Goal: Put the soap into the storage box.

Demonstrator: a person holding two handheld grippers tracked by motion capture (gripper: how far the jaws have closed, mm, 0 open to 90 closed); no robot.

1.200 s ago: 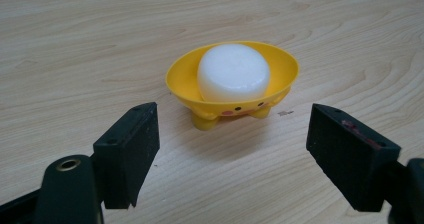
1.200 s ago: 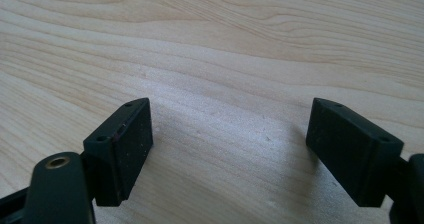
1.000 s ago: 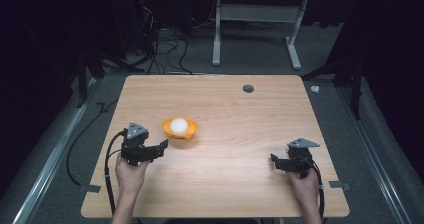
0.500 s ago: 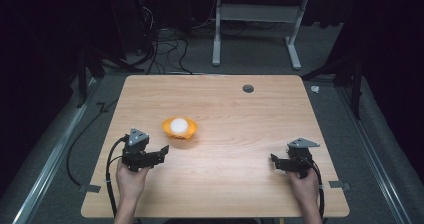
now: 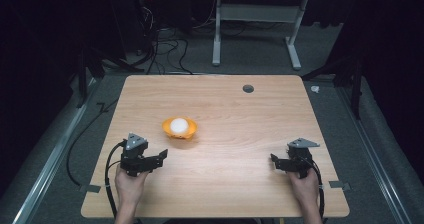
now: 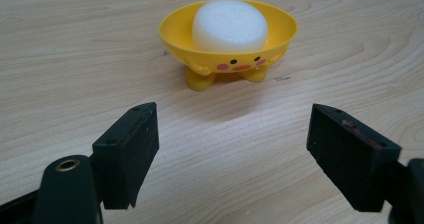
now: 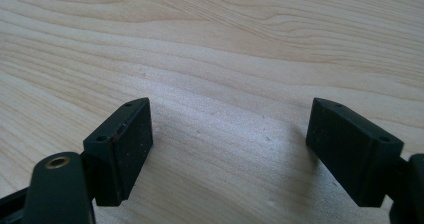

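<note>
Left of centre on the wooden surface (image 5: 235,134) sat a yellow bowl (image 5: 179,129) holding a white round block (image 5: 178,125). Left tongs (image 5: 156,159) sat near the front edge, just short of the bowl, jaws spread wide and gripping nothing. Right tongs (image 5: 274,162) were near the front right corner, well apart from the bowl, jaws also spread wide, empty. Bare wood lay between the two tongs and across the whole far half; the lone mark there was a dark round hole (image 5: 248,88) near the far edge. Bowl stood well clear of every edge.

Left gripper view brought the bowl (image 6: 227,54) up close: painted face with pink cheeks, stubby feet, white block (image 6: 230,25) sitting upright inside and rising above the rim. Left tongs (image 6: 232,144) framed open wood in front of the bowl, not touching it. Right gripper view had the right tongs (image 7: 227,149) over plain wood grain. High view alone gave the floor, cables and a white frame beyond the far edge, plus both hands at the front edge.
</note>
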